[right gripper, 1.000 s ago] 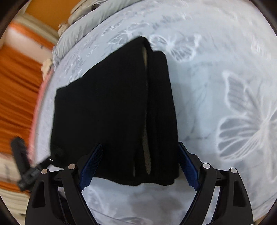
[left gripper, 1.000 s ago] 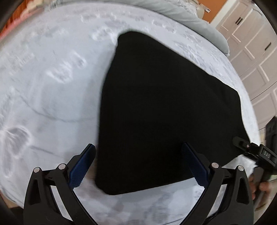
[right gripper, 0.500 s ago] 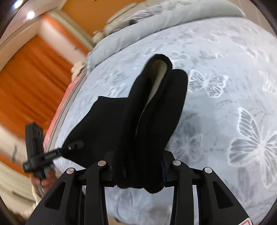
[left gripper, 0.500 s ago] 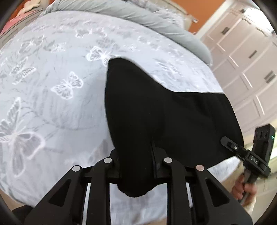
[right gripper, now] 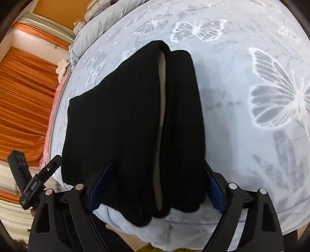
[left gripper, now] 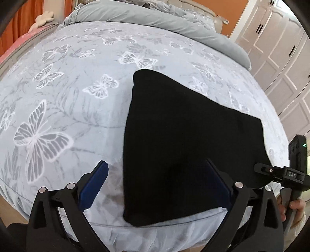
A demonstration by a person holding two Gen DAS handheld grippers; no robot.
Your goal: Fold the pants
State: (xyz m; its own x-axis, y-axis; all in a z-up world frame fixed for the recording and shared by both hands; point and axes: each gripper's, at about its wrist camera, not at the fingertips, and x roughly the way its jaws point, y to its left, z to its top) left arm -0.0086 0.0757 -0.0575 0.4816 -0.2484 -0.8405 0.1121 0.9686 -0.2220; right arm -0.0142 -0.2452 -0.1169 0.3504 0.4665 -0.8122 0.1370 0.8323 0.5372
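The black pants [left gripper: 186,143] lie folded into a thick flat stack on the butterfly bedspread [left gripper: 67,100], near the bed's front edge. In the right wrist view the pants [right gripper: 124,124] show their layered folded edge with a pale lining in the gap. My left gripper [left gripper: 157,186] is open, its blue pads either side of the stack's near left corner, holding nothing. My right gripper [right gripper: 157,188] is open, its pads astride the stack's near end. The right gripper also shows at the right of the left wrist view [left gripper: 279,172], and the left gripper at the lower left of the right wrist view [right gripper: 38,180].
A grey rolled duvet [left gripper: 155,17] lies along the bed's far end. White wardrobe doors [left gripper: 281,48] stand to the right. Orange curtains [right gripper: 21,100] hang left of the bed. The bed's front edge [left gripper: 155,228] runs just under both grippers.
Half a second ago both grippers were shut on the pants and lifting them. Now both are open and the pants lie flat on the bed.
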